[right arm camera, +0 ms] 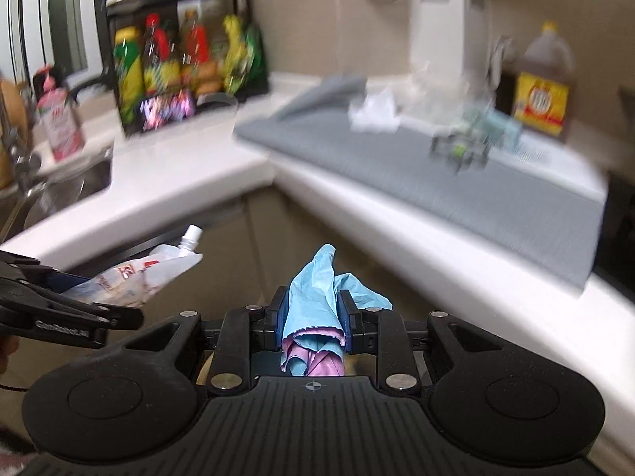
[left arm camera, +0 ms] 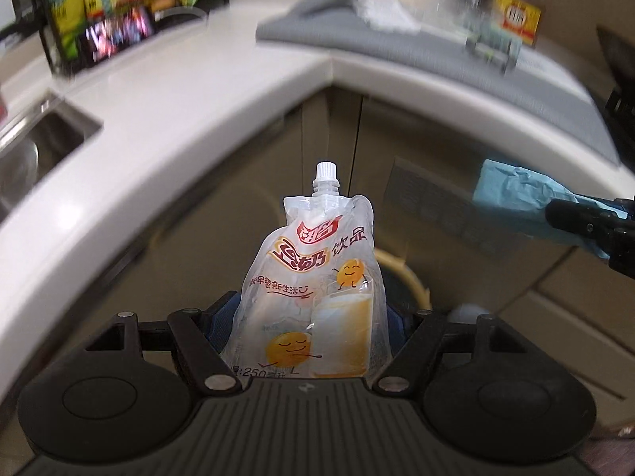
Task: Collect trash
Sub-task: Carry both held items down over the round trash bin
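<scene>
Below the corner of the white countertop [left arm camera: 206, 91], both grippers hang in front of the cabinet doors, each with a piece of trash. The left gripper [left arm camera: 309, 317] has its jaws spread wide and pressed on the sides of a clear spouted drink pouch [left arm camera: 317, 277], which stands upright between them with its white cap [left arm camera: 326, 170] on top (printed with yellow smiling figures and a glass of pale drink). Just behind the pouch, low down, shows the curved tan rim of a bin [left arm camera: 408, 277]; whether the pouch is over it I cannot tell. The right gripper [right arm camera: 313, 317] has its jaws drawn close together, pinching a crumpled light blue wrapper [right arm camera: 317, 289] with a pink inner side [right arm camera: 313, 361]; its free end sticks up past the fingers.

On the counter a grey mat [right arm camera: 436, 174] carries a white crumpled scrap [right arm camera: 375, 113] and a blurred clear packet [right arm camera: 468, 139], with a brown jug [right arm camera: 543, 83] just behind. A black rack of bottles [right arm camera: 182, 67] stands near the sink [left arm camera: 43, 139].
</scene>
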A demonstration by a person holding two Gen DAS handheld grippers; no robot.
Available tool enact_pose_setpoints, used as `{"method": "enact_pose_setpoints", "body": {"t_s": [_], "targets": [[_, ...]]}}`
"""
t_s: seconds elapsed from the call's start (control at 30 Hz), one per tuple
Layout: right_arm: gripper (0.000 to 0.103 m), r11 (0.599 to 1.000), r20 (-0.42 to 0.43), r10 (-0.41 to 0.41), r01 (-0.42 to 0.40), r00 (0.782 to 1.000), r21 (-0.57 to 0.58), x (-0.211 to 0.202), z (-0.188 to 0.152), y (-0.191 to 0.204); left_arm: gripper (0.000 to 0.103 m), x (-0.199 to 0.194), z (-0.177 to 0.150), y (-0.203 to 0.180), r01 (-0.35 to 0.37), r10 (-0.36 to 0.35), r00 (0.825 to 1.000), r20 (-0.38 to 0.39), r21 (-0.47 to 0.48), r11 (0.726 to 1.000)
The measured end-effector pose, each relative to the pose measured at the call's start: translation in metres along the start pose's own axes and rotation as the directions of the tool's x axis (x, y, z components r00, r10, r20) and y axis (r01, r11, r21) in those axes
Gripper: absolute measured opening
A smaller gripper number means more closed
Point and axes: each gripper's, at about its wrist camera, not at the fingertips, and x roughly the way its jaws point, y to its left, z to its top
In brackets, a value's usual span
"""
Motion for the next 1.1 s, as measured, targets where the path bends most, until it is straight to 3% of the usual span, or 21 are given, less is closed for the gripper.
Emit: {"method": "enact_pose_setpoints", "body": {"t_s": [0.23, 1.1], "targets": [[0.027, 1.0, -0.074, 0.01, -0.011, 0.997, -0.018, 0.014, -0.013, 0.014, 0.078, 0.011, -0.018, 0.006, -0.012, 0.011, 0.999, -0.05, -0.016, 1.0], [0.027, 0.999, -0.165, -0.011, 0.002, 0.986, -0.051, 0.05, -0.011, 0.016, 0.078, 0.035, -0.003, 0.001, -0.009, 0.008, 0.994, -0.106, -0.004, 1.0]]}}
